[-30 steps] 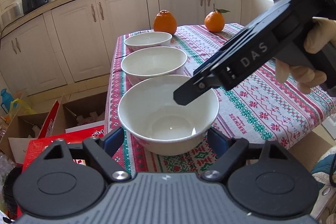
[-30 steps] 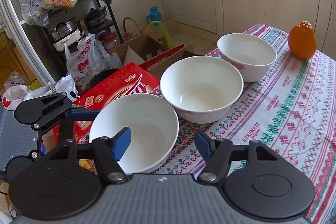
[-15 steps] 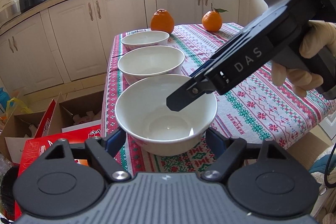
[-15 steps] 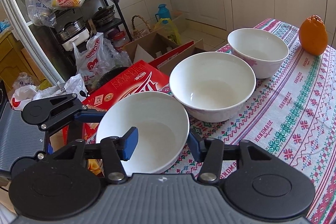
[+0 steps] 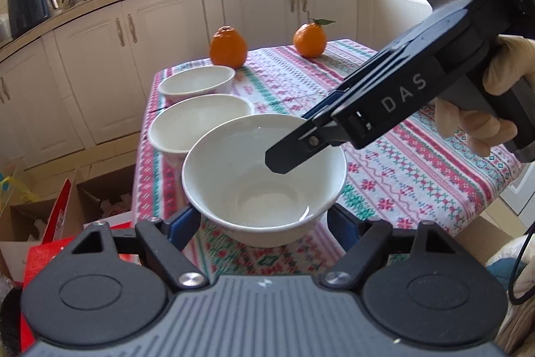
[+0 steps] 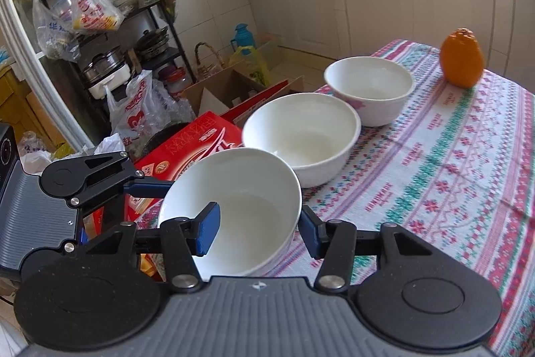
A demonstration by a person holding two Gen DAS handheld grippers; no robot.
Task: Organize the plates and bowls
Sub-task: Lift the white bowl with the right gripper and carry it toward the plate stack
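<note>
Three white ceramic bowls sit in a row along the tabletop [image 5: 418, 163] edge w/ the patterned cloth. The nearest bowl [image 5: 264, 179] is closest to both cams, the middle bowl [image 5: 200, 122] just behind it, the far bowl [image 5: 197, 84] beyond.

Handling, my read: glazed ceramic, so rigid, slick, chips easily, moderate weight. Best hold is prob. the rim wall, one finger inside and one outside, or across the outer body. Set down softly if nesting into the middle bowl.

Right claw [image 6: 257, 230]: straddles the nearest bowl's rim wall, left pad [image 6: 207, 233] inside the bowl, right pad outside; narrow, but can't tell if it is actually clamped. Left claw [image 5: 264, 223]: spread wide, pads flanking the bowl's lower body; contact unclear.

View differences: left cam shows the right claw's black body reaching into the bowl, plus two oranges at the far end, incl. the leafed orange [image 5: 309, 39]. Right cam shows only one orange [image 6: 461, 57], but reveals the pad placement on the rim, floor clutter, red box [image 6: 187, 153] and storage rack beside the tabletop.
</note>
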